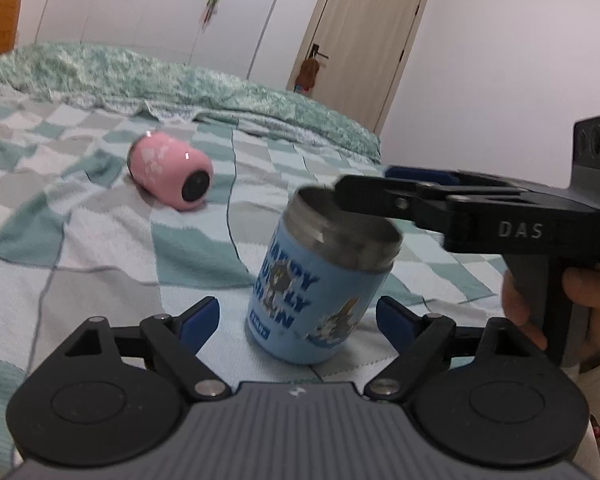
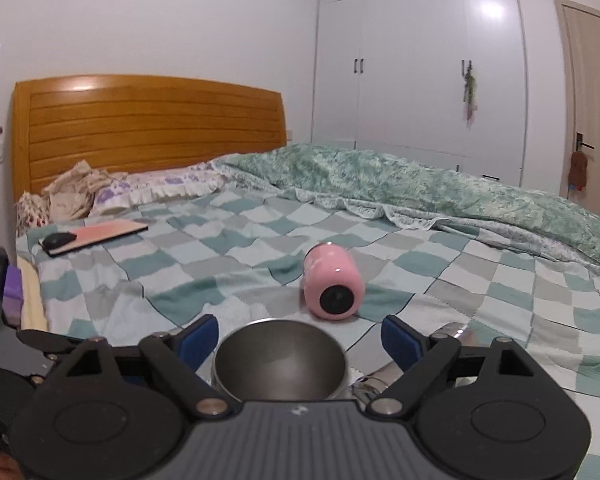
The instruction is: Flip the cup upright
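A blue cartoon-printed cup (image 1: 312, 292) with a steel rim stands upright on the checkered bed cover, mouth up, leaning slightly. My left gripper (image 1: 298, 320) is open, its blue pads either side of the cup's base without touching. My right gripper (image 1: 364, 188) reaches in from the right above the cup's rim; in the right wrist view it (image 2: 300, 340) is open, with the cup's steel mouth (image 2: 280, 364) between and below its fingers. A pink cup (image 1: 168, 174) lies on its side further back, its dark base facing me; it also shows in the right wrist view (image 2: 334, 286).
A rumpled green duvet (image 2: 440, 192) lies along the far side of the bed. A pink tablet with a black mouse (image 2: 96, 236) lies near the pillows and wooden headboard (image 2: 148, 128). A shiny metal object (image 2: 454, 330) lies by the right finger.
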A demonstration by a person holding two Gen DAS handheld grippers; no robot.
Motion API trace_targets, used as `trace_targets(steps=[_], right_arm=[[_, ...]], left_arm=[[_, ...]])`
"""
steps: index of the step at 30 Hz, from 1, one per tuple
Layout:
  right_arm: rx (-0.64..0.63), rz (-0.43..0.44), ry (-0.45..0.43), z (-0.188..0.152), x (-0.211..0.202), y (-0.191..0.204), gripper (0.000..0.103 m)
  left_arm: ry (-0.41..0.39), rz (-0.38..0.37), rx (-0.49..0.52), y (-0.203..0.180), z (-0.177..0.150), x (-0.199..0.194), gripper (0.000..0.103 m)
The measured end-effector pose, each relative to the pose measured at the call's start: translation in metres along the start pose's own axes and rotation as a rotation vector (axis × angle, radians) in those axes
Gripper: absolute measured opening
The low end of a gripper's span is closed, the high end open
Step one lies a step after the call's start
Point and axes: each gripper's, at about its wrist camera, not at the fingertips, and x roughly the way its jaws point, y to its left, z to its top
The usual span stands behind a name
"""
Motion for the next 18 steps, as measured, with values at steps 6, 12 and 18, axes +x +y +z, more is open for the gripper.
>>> trace_targets(steps=[6, 12, 18], right_arm=[[0.09, -0.095, -0.002, 0.001, -0.048, -0.02, 0.103], [0.143, -0.25, 0.067, -0.013, -0.086, -0.041, 0.103], [0.153, -0.255, 0.055, -0.021, -0.116, -0.034, 0.103]], left_arm=[[-0.101, 0.154, -0.001, -0.013, 0.012, -0.036, 0.103], [-0.158, 0.324, 0.013, -0.025, 0.033, -0.061, 0.103], [-0.199, 0.35, -0.01, -0.041, 0.033, -0.092, 0.103]])
